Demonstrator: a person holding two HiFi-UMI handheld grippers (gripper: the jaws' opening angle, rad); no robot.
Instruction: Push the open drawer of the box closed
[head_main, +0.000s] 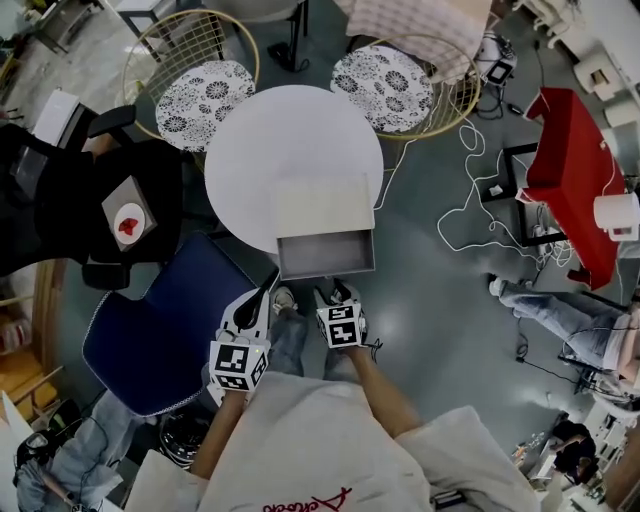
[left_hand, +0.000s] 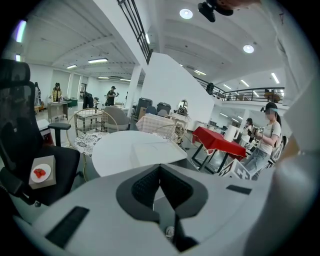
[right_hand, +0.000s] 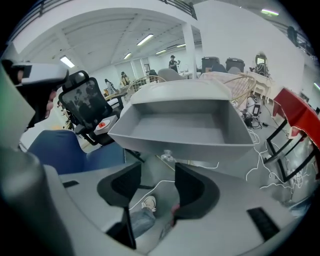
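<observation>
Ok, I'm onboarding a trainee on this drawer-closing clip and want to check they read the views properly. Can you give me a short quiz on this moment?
1. True or false: the drawer of the box is pushed fully shut.
2. Of the left gripper and the right gripper, which has its jaws apart? A) left B) right C) both
3. Fill in: the box stands on a round white ____.

Key
1. False: the drawer hangs out toward the person.
2. B: the right jaws stand apart with nothing between them, and the left jaws are together.
3. table
</observation>
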